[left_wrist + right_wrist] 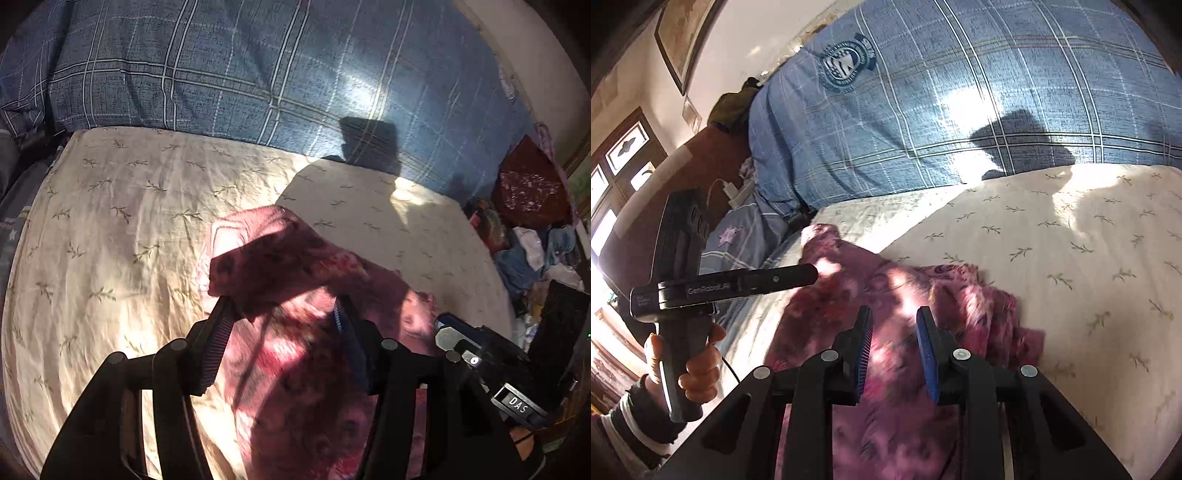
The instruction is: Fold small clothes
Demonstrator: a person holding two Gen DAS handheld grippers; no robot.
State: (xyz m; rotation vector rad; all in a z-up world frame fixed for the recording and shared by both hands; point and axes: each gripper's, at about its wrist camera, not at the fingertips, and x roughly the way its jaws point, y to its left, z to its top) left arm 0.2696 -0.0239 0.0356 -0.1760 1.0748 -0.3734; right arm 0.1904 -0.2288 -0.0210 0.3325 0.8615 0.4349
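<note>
Left wrist view: pile of mixed clothes (532, 243) heaped at the bed's right edge, w/ a dark red cloth (528, 188) on top. The right gripper's body (491, 365) pokes in at lower right, just beside the pink garment (295, 280). Bed has a cream sheet (122, 229) w/ small leaf sprigs, creased; behind it a blue plaid quilt (229, 70). Strong sun patches and hard shadows across everything. Left gripper (284, 306) stands about half open; a raised fold of the garment drapes over its fingertips, cloth betw. the jaws, but the pads don't press on it.

Right wrist view: a hand (698, 369) w/ striped cuff holds the left gripper's handle at left, over the garment's far edge. Framed picture (683, 33) on the wall, dark wood window (617, 173) left. Right gripper (894, 317) is open narrowly, hovering over the pink flowered garment (849, 291), which lies rumpled on the sheet (1071, 240) near the bed's left side; nothing gripped.
</note>
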